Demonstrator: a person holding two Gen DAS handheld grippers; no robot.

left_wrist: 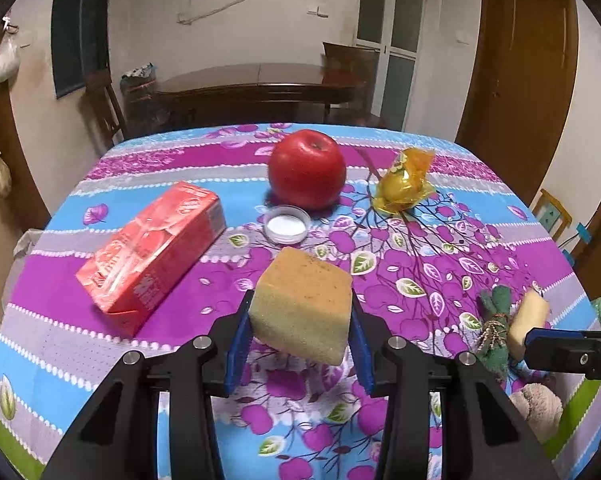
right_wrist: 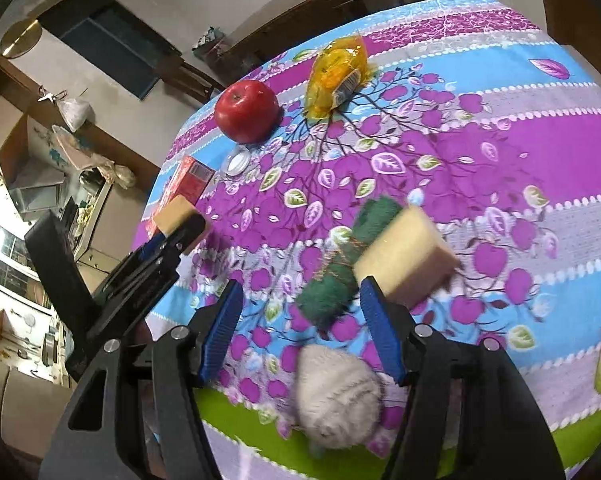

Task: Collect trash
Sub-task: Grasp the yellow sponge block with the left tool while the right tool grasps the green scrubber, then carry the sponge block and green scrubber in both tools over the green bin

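My left gripper (left_wrist: 300, 316) is shut on a yellow sponge block (left_wrist: 302, 304), held just above the flowered tablecloth; it also shows in the right wrist view (right_wrist: 178, 210). My right gripper (right_wrist: 300, 308) is open, its fingers on either side of a green plush toy (right_wrist: 336, 276), with a second yellow sponge block (right_wrist: 406, 258) just outside the right finger. A red carton (left_wrist: 152, 248), a white lid (left_wrist: 286, 224), a red apple (left_wrist: 306, 168) and a yellow wrapper (left_wrist: 404, 182) lie further back.
A white plush toy (right_wrist: 336, 390) lies at the table's near edge below my right gripper. The tablecloth (left_wrist: 480, 240) covers a round table. A dark wooden table (left_wrist: 256, 84) and chairs stand behind, a brown door (left_wrist: 520, 60) at the right.
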